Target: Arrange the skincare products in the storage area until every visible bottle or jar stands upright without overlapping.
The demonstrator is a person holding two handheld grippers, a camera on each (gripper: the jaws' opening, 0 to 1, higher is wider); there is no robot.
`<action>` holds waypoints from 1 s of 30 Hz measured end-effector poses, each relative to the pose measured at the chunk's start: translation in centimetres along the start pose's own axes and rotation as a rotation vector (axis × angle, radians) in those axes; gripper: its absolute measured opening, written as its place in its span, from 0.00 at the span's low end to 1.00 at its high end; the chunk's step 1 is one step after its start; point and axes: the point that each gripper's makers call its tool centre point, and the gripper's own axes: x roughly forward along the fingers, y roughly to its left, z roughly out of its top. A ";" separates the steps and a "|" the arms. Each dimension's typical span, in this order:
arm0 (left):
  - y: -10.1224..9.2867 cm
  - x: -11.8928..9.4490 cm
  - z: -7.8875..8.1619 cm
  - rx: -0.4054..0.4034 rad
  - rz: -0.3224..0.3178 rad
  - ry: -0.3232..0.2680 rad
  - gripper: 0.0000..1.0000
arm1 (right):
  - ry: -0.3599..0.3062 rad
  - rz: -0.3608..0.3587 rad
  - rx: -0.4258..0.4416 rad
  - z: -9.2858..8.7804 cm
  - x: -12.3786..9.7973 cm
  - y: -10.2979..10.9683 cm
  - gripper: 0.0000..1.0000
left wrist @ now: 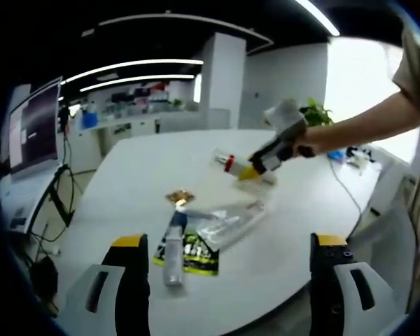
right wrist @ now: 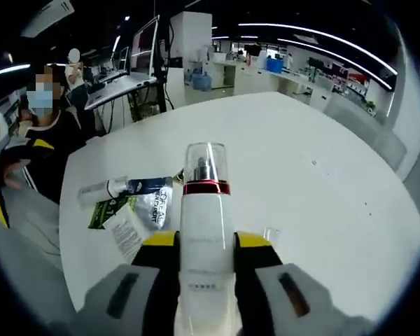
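My left gripper (left wrist: 224, 280) hangs wide apart over the near table (left wrist: 301, 231) edge, holding nothing. Just beyond: one clear bottle (left wrist: 173, 253) lying flat across one green sachet (left wrist: 196, 257), one clear plastic pouch (left wrist: 231, 222) beside. Further out, my right gripper (right wrist: 206, 269) clamps one white bottle (right wrist: 204, 231) with red collar, lifted above the table, arm outstretched.

I see bright ceiling light strips (left wrist: 133, 66) above, and a window (left wrist: 364, 77) behind is overexposed. The white table (right wrist: 315, 175) reflects soft glare with weak shadows. Both views bend strongly at the edges, and everything is slightly blurred.
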 end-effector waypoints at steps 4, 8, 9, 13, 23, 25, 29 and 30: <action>0.0 0.0 0.0 -0.001 -0.001 -0.002 0.93 | -0.039 -0.008 0.003 0.5 -1.2 0.3 0.28; 0.0 0.0 0.0 0.005 -0.001 0.001 0.93 | -0.057 -0.006 -0.005 0.6 -1.8 0.9 0.28; 0.0 0.0 0.0 0.003 0.000 -0.001 0.93 | -0.063 -0.005 -0.002 0.6 -2.0 1.1 0.28; 0.1 0.0 0.1 -0.005 0.000 -0.006 0.93 | -0.091 -0.006 0.027 0.8 -2.7 1.9 0.28; -0.3 0.0 0.1 -0.005 -0.015 0.003 0.93 | -0.165 -0.022 0.081 1.0 -4.8 3.9 0.28; -0.2 -0.1 0.3 -0.021 -0.014 -0.002 0.93 | -0.177 -0.021 0.088 0.9 -5.2 4.4 0.28; 0.4 -0.3 0.6 -0.060 -0.003 -0.020 0.93 | -0.198 -0.023 0.109 0.7 -5.9 5.3 0.28; 0.4 -0.3 0.6 -0.070 -0.001 -0.023 0.92 | -0.203 -0.023 0.117 0.7 -6.0 5.5 0.28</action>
